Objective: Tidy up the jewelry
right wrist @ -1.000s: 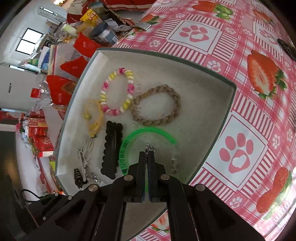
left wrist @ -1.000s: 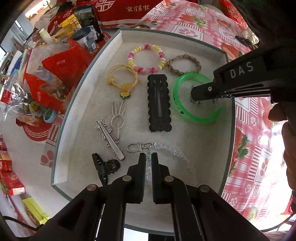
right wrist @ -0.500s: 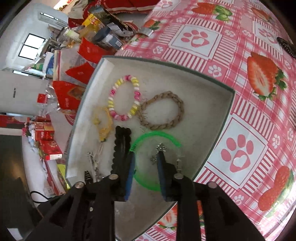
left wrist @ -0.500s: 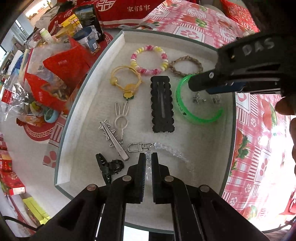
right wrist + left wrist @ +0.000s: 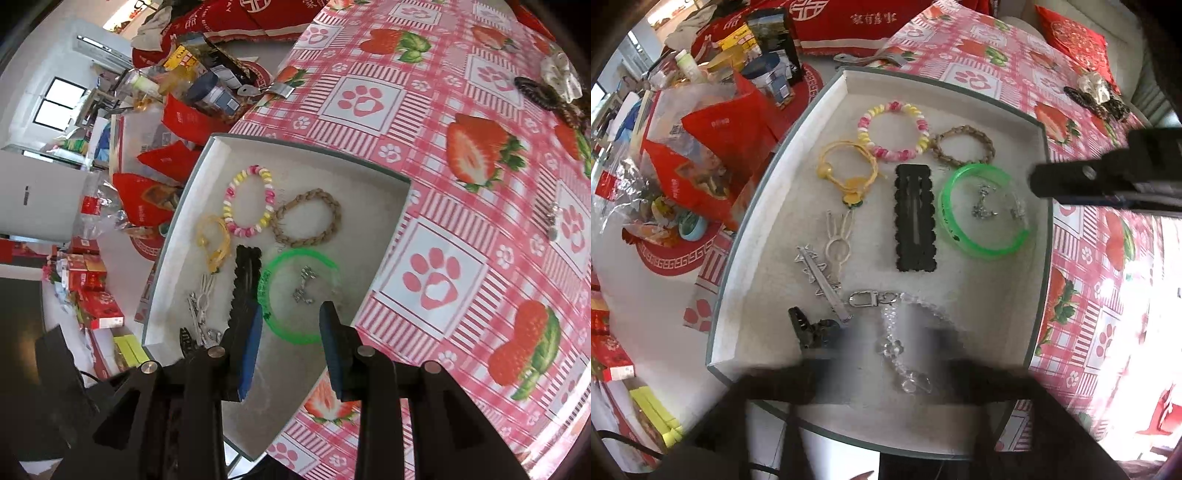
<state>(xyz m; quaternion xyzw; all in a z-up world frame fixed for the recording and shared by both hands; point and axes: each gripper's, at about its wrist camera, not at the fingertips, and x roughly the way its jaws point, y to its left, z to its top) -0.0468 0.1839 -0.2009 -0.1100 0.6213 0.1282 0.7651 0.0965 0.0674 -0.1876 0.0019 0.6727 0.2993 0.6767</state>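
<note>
On the strawberry cloth (image 5: 476, 155), the tray's (image 5: 846, 79) black clip (image 5: 915, 218) lies lengthwise toward both empty, parted tools

Inside the tray (image 5: 1039, 258), four bracelets are counted: one pink-and-yellow beaded bracelet (image 5: 893, 131), one braided tan bracelet (image 5: 964, 146), one yellow cord bracelet (image 5: 849, 171) and one green bangle (image 5: 982, 210). Two small silver earrings (image 5: 984, 203) are seen within the bangle. One black scalloped hair clip (image 5: 915, 218), two silver hair clips (image 5: 822, 271), one small black claw clip (image 5: 809, 326) and one clear beaded keychain (image 5: 894, 332) are counted
</note>
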